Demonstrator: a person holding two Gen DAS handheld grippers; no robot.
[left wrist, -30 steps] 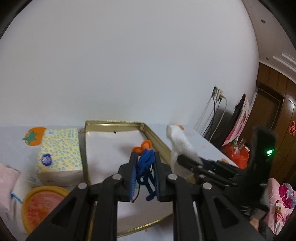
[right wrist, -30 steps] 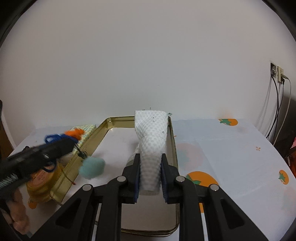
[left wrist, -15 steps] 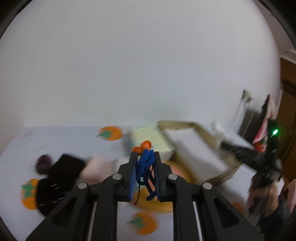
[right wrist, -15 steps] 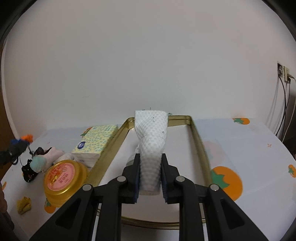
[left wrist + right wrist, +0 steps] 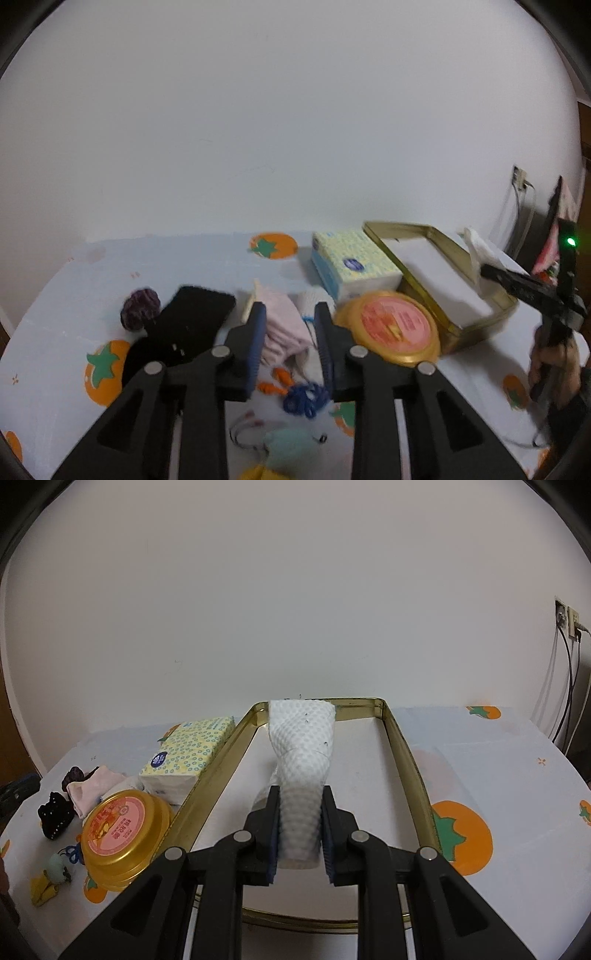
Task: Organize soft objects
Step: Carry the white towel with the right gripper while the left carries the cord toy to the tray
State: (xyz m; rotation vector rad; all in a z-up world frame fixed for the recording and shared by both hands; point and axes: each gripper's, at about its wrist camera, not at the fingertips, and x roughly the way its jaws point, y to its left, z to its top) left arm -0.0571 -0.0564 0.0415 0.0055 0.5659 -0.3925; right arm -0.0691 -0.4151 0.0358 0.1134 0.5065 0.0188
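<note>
Early stage: gold tray (image 5: 406, 753) holds nothing yet; right gripper (image 5: 300, 827) pinches white cloth (image 5: 301, 760) above it, left gripper (image 5: 289, 339) opening, empty, over soft items (image 5: 284, 328) left of tray.

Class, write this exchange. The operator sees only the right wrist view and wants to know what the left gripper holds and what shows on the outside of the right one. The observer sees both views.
Operator: Is the left gripper holding anything?
Observer: No. The left gripper has its jaws opening, with nothing between its pads.
Operator: My right gripper grips the white cloth. Does its body show anything?
Observer: Yes, a green light glows on it.
</note>
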